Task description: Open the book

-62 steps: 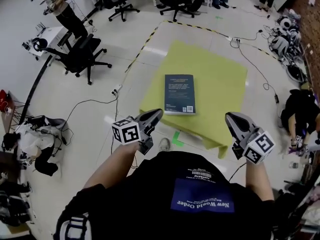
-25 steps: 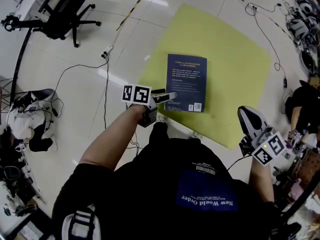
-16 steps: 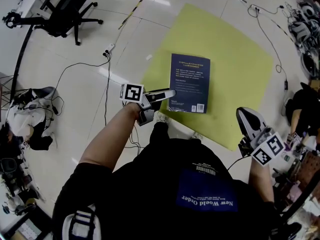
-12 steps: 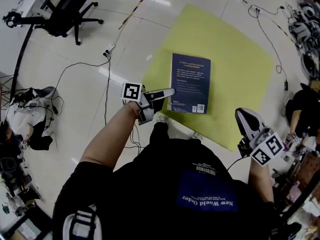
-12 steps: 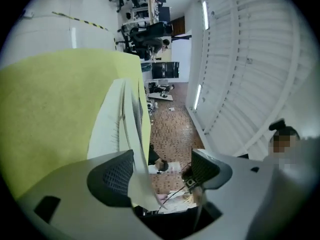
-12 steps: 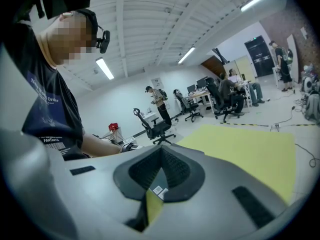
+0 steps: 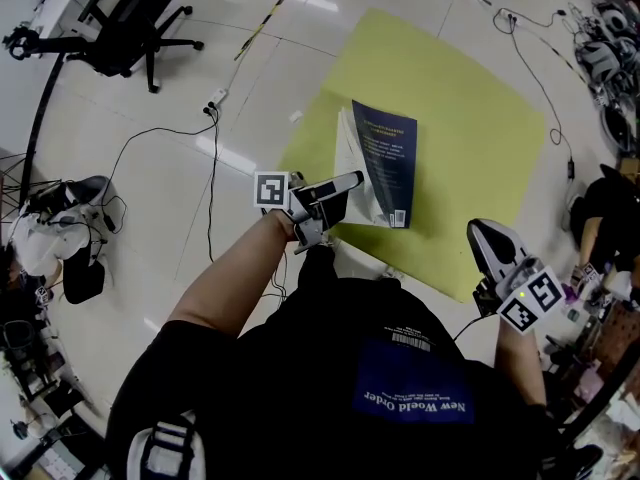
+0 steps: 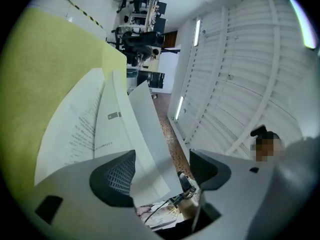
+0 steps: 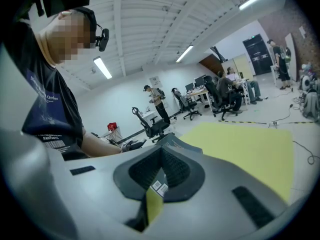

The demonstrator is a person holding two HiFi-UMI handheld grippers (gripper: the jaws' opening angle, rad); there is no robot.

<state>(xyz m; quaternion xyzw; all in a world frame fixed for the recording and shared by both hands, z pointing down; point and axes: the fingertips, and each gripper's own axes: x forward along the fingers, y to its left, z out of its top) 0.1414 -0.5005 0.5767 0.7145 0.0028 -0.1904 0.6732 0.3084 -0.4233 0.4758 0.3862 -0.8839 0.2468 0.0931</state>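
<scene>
A dark blue book [image 7: 386, 161] lies on a yellow mat [image 7: 470, 118] on the floor. Its cover stands lifted toward the right, and white pages [image 7: 349, 154] fan out beneath it. My left gripper [image 7: 335, 186] is at the book's near left corner. In the left gripper view its jaws are apart, and the white inside of the cover [image 8: 146, 134] runs between them; printed pages [image 8: 82, 129] lie to the left. My right gripper [image 7: 486, 236] hangs to the right, off the mat's near edge, its jaws together on nothing. From the right gripper view the book [image 9: 172, 139] shows just above the jaws.
An office chair [image 7: 128, 16] stands at the far left. Cables [image 7: 210, 173] and a power strip [image 7: 213, 102] cross the white floor left of the mat. Bags [image 7: 55, 230] lie at the left edge, gear [image 7: 612, 63] at the right. Striped tape [image 7: 270, 10] marks the floor.
The book lay shut and flat before. My left gripper reached its near left corner and raised the cover, so pages now show. The right gripper has barely moved.
</scene>
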